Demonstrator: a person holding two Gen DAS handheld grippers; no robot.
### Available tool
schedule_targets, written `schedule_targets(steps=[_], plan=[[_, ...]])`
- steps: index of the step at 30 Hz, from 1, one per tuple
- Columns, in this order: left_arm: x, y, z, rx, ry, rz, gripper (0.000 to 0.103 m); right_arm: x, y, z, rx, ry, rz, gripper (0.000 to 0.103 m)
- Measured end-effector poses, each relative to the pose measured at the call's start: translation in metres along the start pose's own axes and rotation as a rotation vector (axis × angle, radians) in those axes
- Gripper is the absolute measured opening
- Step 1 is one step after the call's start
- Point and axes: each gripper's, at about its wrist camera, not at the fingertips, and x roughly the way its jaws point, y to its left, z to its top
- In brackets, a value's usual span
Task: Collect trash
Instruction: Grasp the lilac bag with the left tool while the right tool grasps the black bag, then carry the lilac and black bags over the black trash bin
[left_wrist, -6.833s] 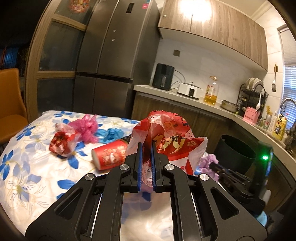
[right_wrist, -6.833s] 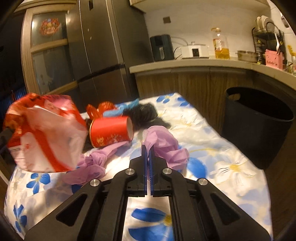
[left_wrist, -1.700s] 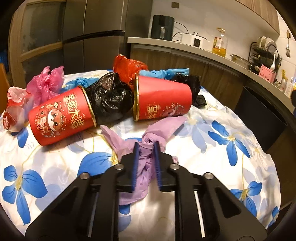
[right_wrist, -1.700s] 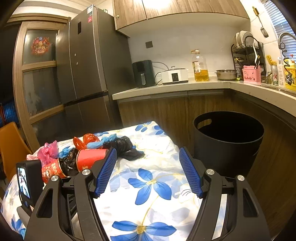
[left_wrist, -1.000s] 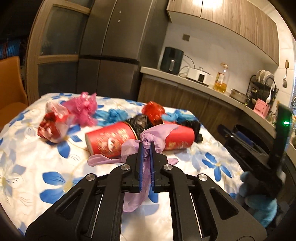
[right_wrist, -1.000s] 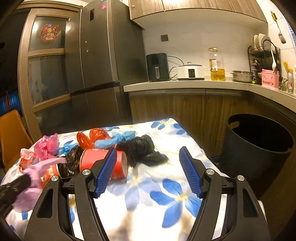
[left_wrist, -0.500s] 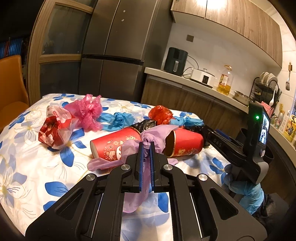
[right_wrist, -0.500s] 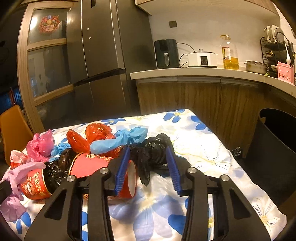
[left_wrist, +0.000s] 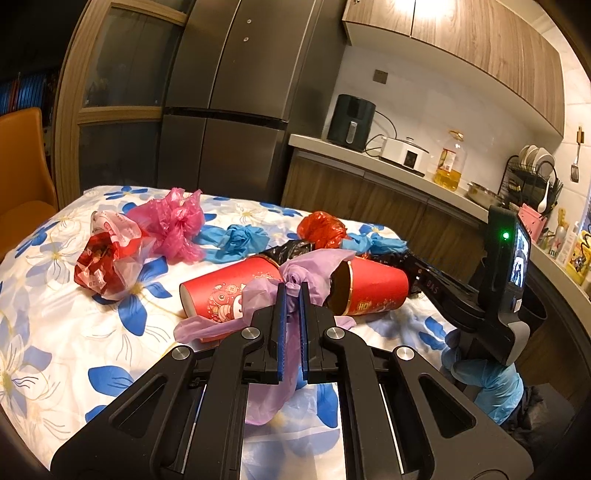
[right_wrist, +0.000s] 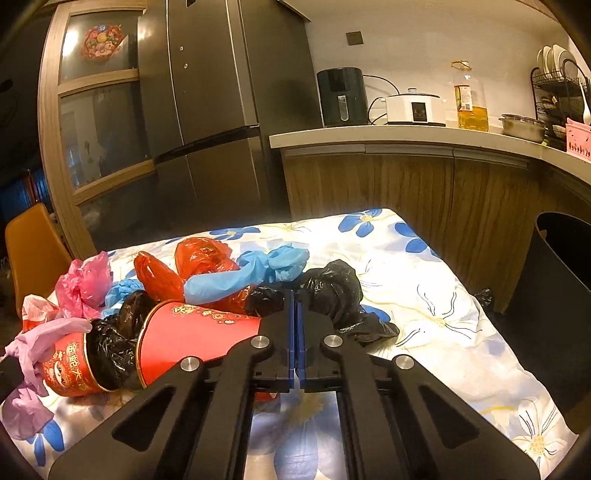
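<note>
My left gripper (left_wrist: 291, 291) is shut on a purple plastic bag (left_wrist: 310, 262), which hangs from its pads above the flowered tablecloth (left_wrist: 55, 314). Behind the bag lie two red paper cups (left_wrist: 218, 295) (left_wrist: 373, 291) on their sides. My right gripper (right_wrist: 295, 295) is shut on a crumpled black plastic bag (right_wrist: 332, 288) lying on the table beside the nearer red cup (right_wrist: 199, 339). In the left wrist view the right gripper (left_wrist: 417, 269) reaches in from the right, held by a hand in a blue glove (left_wrist: 491, 384). The purple bag (right_wrist: 29, 343) shows at the left edge of the right wrist view.
More trash lies on the table: a pink bag (left_wrist: 173, 221), a red-and-clear wrapper (left_wrist: 107, 258), blue gloves (right_wrist: 258, 273), an orange-red bag (right_wrist: 207, 258). A black bin (right_wrist: 554, 280) stands on the floor right of the table. An orange chair (left_wrist: 22, 166) stands left; counter and fridge stand behind.
My right gripper came down to the black bag and its jaws went from wide open to shut on it. The left gripper has kept the purple bag, nearly still.
</note>
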Motion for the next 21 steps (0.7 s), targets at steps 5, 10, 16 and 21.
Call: schedule_targets(steps=[5, 10, 16, 21], plan=[[-0.004, -0.002, 0.002, 0.002, -0.011, 0.005, 0.005, -0.019, -0.004, 0.005, 0.008, -0.048, -0.004, 0.001], [-0.008, -0.009, 0.003, 0.01, -0.021, -0.004, 0.005, -0.047, -0.013, 0.015, 0.022, -0.104, -0.007, 0.001], [-0.016, -0.02, 0.005, 0.022, -0.037, -0.019, 0.005, -0.086, -0.022, 0.021, 0.045, -0.156, 0.007, 0.001], [-0.024, -0.032, 0.007, 0.036, -0.049, -0.035, 0.005, -0.114, -0.025, 0.017, 0.043, -0.172, 0.031, 0.001]])
